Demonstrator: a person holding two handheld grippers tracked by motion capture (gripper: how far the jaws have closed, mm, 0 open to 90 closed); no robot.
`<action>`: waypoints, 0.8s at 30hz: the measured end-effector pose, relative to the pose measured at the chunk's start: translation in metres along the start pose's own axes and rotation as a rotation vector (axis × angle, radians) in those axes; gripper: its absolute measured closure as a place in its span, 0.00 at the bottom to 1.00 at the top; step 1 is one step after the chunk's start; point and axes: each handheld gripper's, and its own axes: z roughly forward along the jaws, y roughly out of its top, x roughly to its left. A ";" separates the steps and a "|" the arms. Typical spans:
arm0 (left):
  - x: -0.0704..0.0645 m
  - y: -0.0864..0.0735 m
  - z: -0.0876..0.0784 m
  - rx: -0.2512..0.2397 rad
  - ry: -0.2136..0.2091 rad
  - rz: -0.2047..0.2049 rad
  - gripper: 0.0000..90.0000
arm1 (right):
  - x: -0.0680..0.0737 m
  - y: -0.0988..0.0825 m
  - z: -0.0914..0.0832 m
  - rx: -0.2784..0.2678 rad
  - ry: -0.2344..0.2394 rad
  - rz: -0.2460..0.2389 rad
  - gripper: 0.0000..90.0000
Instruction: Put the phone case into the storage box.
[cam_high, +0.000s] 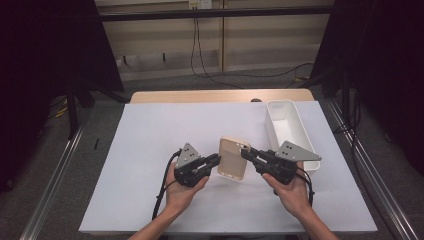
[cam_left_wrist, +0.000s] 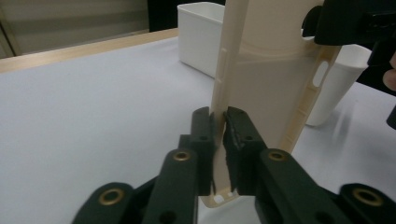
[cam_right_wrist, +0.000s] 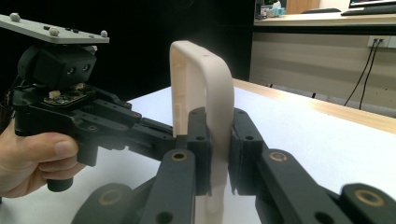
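Holding beige phone case aloft: left gripper pinches 9 o'clock edge, right gripper clamps 3 o'clock edge. Keep both grips level; white bin at 2 o'clock.

One beige phone case, one white bin, two handheld grippers, one white tabletop

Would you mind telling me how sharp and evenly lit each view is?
High view: dim, dark at both sides, white sheet evenly lit. Left gripper view: phone case sharp, white bin soft. Right gripper view: near jaws blurred, background dark at left.
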 end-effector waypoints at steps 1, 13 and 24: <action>0.001 0.000 0.000 0.003 -0.004 0.002 0.86 | 0.000 0.000 0.000 -0.001 0.002 0.002 0.90; 0.005 -0.002 -0.001 -0.034 0.023 0.018 0.46 | -0.005 0.004 -0.004 -0.019 0.006 0.003 0.90; 0.012 -0.001 -0.007 -0.070 0.037 0.011 0.12 | -0.013 0.006 -0.009 -0.028 0.001 0.005 0.90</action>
